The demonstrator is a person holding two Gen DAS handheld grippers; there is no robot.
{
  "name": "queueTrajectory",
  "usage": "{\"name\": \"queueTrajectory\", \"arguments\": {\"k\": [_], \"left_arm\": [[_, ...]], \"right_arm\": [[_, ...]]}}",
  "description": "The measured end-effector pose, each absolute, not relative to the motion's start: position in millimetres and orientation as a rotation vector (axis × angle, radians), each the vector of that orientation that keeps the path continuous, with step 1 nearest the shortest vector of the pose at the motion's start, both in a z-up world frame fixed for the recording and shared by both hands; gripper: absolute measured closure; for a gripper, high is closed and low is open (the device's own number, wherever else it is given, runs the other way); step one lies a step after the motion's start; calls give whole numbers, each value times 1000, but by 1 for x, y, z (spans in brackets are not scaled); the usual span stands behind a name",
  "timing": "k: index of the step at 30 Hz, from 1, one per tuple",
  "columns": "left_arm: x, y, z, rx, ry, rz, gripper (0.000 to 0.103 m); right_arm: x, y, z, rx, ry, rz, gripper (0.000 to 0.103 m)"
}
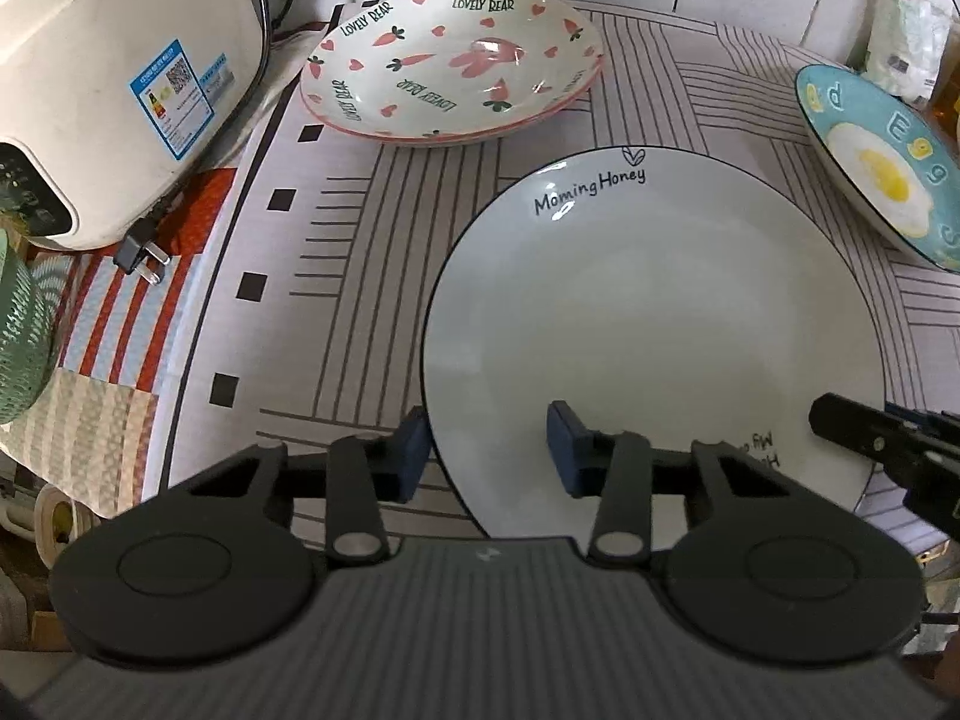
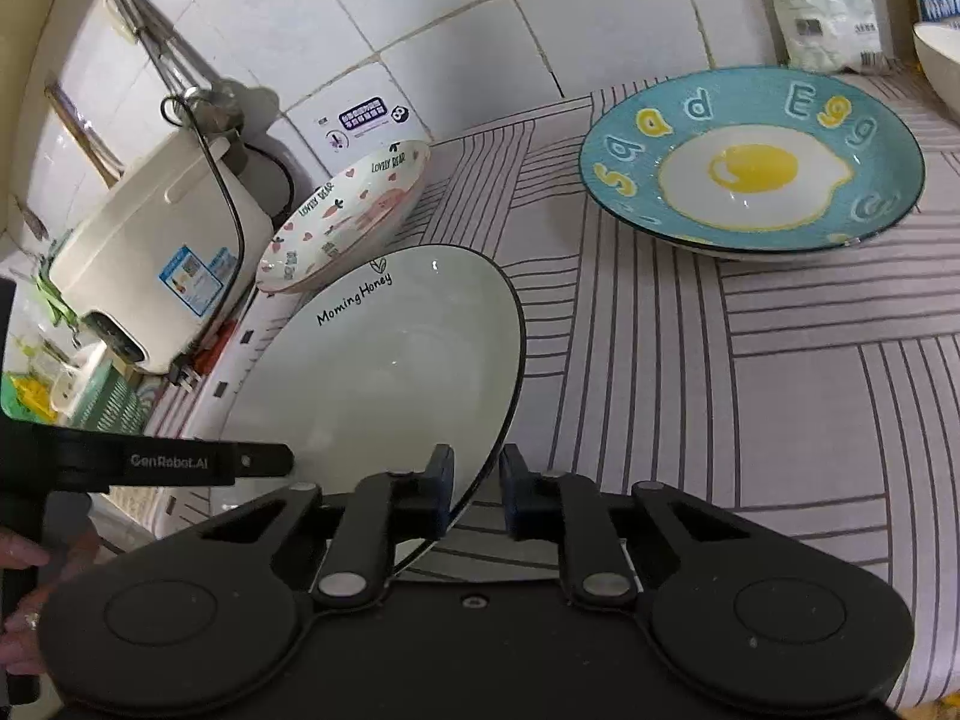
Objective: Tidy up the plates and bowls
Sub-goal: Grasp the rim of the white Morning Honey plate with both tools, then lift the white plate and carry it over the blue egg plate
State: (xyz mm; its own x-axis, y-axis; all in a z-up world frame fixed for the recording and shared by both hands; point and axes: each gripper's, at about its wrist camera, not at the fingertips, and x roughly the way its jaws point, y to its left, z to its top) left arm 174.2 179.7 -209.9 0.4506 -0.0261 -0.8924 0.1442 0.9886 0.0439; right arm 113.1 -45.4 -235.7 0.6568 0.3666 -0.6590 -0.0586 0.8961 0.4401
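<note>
White plate (image 1: 654,324) was glazed ceramic: stiff, slick, breakable, so rim holds suit it. Right gripper (image 2: 475,495) had its fingers nearly closed on the near rim at lower centre of frame. Left gripper (image 1: 489,450) straddled the left rim, half open; contact unclear.

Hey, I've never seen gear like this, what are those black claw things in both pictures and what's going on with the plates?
They are hand-held two-finger grippers, each carrying a wide-angle camera looking along its fingers. One picture is from the left gripper, the other from the right gripper. Both straddle the rim of the white Morning Honey plate; the right looks clamped on it, the left's pads look less tight. On the striped tablecloth also sit a carrot-patterned plate and a blue egg plate, beside a cream appliance.
</note>
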Motion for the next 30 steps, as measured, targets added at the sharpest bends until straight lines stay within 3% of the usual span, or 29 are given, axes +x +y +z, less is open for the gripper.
{"name": "queueTrajectory", "arguments": {"k": [14,30], "left_arm": [[173,163,-208,170,1112,-49,66],[151,97,-172,126,1073,-55,73]], "right_arm": [[122,-49,-233,375,882,330,82],[103,-123,-192,347,850,412,80]]}}
